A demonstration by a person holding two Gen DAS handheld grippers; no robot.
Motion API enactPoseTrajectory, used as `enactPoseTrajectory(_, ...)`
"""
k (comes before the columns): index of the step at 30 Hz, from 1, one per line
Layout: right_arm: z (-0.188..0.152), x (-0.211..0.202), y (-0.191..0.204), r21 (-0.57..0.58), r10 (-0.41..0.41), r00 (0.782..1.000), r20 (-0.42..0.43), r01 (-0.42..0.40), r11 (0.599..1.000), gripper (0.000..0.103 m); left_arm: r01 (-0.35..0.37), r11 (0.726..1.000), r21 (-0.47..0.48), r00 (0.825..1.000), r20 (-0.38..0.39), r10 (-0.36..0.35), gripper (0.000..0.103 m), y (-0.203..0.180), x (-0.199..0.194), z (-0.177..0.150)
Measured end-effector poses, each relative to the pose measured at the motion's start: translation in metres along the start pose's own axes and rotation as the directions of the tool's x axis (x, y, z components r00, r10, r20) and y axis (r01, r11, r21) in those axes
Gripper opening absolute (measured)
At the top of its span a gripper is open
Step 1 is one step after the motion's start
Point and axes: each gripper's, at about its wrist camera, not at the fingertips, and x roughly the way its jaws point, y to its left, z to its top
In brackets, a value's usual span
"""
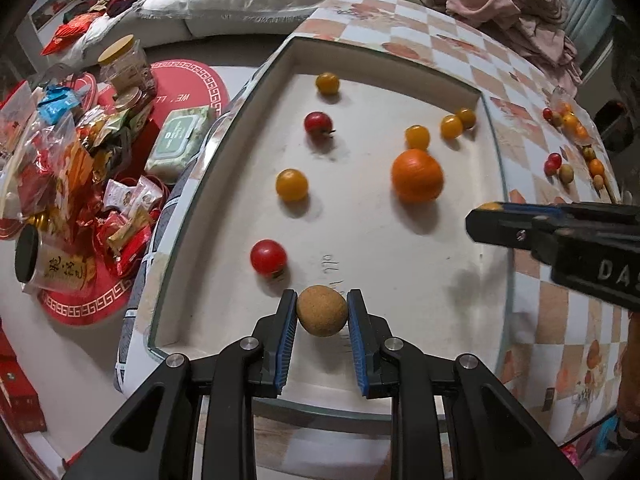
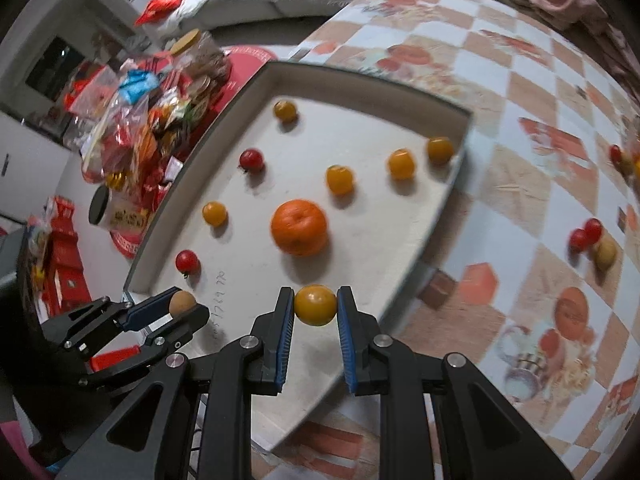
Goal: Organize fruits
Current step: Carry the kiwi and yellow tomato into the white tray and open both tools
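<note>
A: From the left wrist view, our left gripper (image 1: 322, 312) is clenched on the brown round fruit (image 1: 322, 311), pads pressing both its sides. It hangs over the white tray (image 1: 224, 184), close to the tray's near edge and toward its left side.

B: And which way is free floor from there? The red tomato (image 1: 268, 256) sits just beyond and left, the orange (image 1: 417, 175) farther in toward the right edge. We judge that straight down is open.

A: At the right border our right gripper (image 1: 486, 216) reaches in above the tray's right edge, a sliver of yellow at its tip.

B: From the right wrist view, that right gripper (image 2: 315, 305) is grasping a yellow tomato (image 2: 315, 305), held above the tray's near edge, the orange (image 2: 299, 227) just beyond it.

A: The left gripper (image 2: 182, 306) shows at the near left corner, nearer that corner than the right one is. More fruit (image 2: 592, 240) waits on the checked tablecloth (image 2: 520, 184), off to the right, so the right hand is nearer those.
</note>
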Motion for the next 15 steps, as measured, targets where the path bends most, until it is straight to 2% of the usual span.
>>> enactPoseTrajectory(15, 0.005, 0.031, 0.007, -0.039, -0.066, 0.996, -0.054, 0.064, 0.997, 0.024, 0.002, 1.0, -0.002, 1.0, -0.024, -0.002, 0.027, 0.004, 0.014, 0.0)
